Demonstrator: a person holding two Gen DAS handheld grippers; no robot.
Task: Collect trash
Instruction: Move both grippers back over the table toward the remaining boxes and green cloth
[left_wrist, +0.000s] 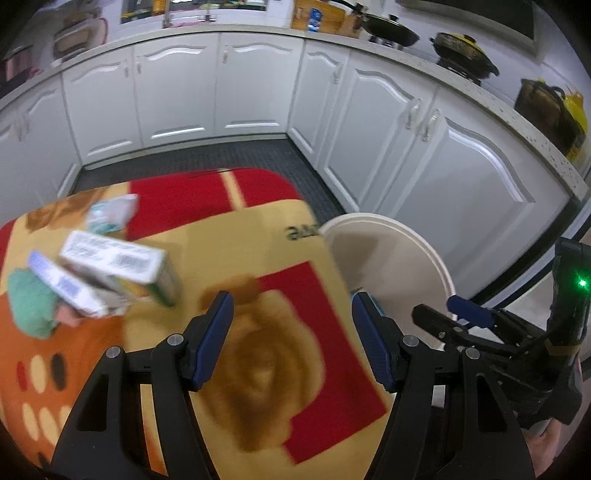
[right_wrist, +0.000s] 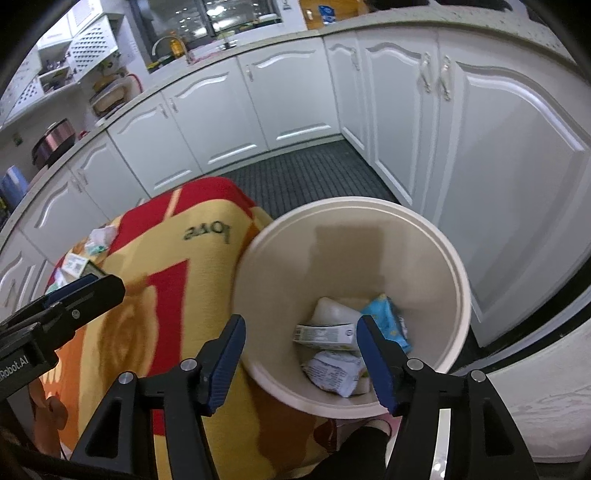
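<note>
A: Where do your grippers stand?

B: Your left gripper (left_wrist: 291, 332) hangs over the red and yellow blanket (left_wrist: 258, 251), jaws apart, nothing between them. Your right gripper (right_wrist: 301, 354) hangs over the cream waste bin (right_wrist: 454, 266), jaws also apart and empty.

A: And the trash?

B: Some lies in the bin already: a small carton (right_wrist: 325, 334), a blue packet (right_wrist: 388, 317) and a crumpled white wrapper (right_wrist: 332, 373). On the blanket, to your left, you have two cartons (left_wrist: 114, 266), a green cloth (left_wrist: 31, 306) touching them, and a crumpled wrapper (left_wrist: 110, 214) beyond.
</note>
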